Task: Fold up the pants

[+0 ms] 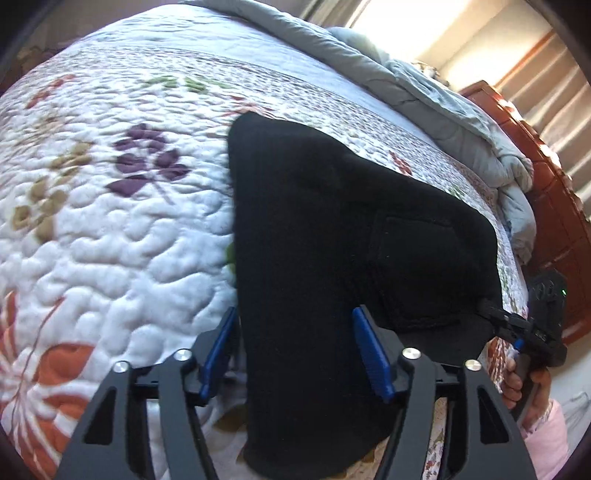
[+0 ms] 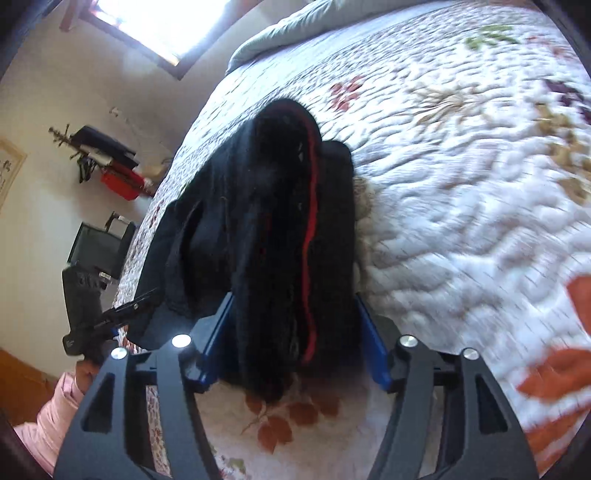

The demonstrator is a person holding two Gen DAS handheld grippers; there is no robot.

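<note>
Left wrist view: the left gripper [image 1: 295, 347] has its jaws spread wide, with the black pants [image 1: 332, 229] passing between the two blue pads [image 1: 371, 354]. The cloth does not look pinched; whether either pad touches it I cannot tell. The pants lie on the quilt [image 1: 110, 221] of the bed, near its right edge, already doubled over, with one patch pocket facing up. At the far right the right gripper [image 1: 517, 325] reaches the pants' corner; from here I cannot tell if it bites. The risk I judge here: the jaws are so wide that a closing squeeze could take only the top layer, and the fold beneath would slide apart. The picture is also smeared, so a fast move could drag the stack off the bed edge.

Right wrist view: the right gripper [image 2: 295, 343] also stands wide, a thick bunch of pants [image 2: 280, 229] with a red stripe [image 2: 312, 221] lying between its pads. The left gripper [image 2: 122, 314] shows at the left by the pants' edge. The bunch hangs loosely, so I judge that it may slump out or twist the fold.

Count: one pair of pants, two grippers, one quilt, one grey duvet [image 1: 443, 96], one window [image 2: 162, 22], one wooden bed-end [image 1: 546, 177].
</note>
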